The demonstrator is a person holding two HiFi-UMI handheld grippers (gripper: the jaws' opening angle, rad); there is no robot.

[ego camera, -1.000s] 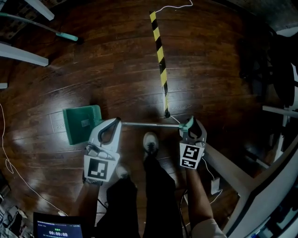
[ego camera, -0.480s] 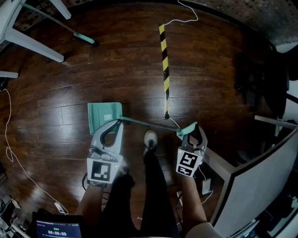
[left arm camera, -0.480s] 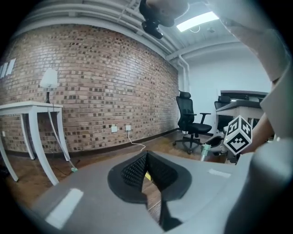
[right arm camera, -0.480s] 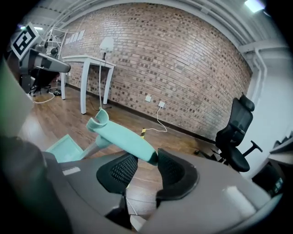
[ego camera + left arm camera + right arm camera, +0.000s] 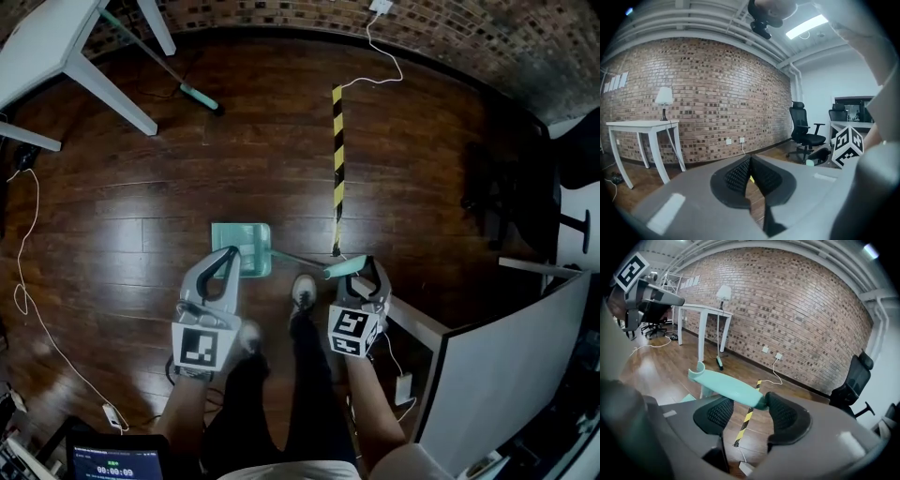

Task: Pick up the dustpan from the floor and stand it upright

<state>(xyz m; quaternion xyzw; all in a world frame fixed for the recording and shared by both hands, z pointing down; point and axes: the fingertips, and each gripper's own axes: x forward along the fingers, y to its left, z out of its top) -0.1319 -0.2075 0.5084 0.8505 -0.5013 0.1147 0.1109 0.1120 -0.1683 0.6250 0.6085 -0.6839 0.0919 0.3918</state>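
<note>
The teal dustpan (image 5: 239,247) hangs below me, its thin pole running right to a teal handle grip (image 5: 341,269). My left gripper (image 5: 228,255) sits over the pole where it meets the pan. In the left gripper view its jaws (image 5: 750,159) are shut tip to tip and no pole shows between them. My right gripper (image 5: 361,267) is at the handle's end. Its jaws (image 5: 749,401) are opening: the handle grip (image 5: 724,385) lies between them, its end against the right pad (image 5: 785,414) and clear of the left one.
A yellow-and-black tape strip (image 5: 337,159) runs across the wooden floor ahead. A white table (image 5: 56,37) and a leaning broom (image 5: 197,94) are at the far left. A black office chair (image 5: 497,202) and a white desk (image 5: 506,347) stand on the right. My shoe (image 5: 302,291) is under the pole.
Both grippers have risen and carried the dustpan up from the floor. The pan has swung in closer under my left gripper. The right jaws have spread wider round the handle.
</note>
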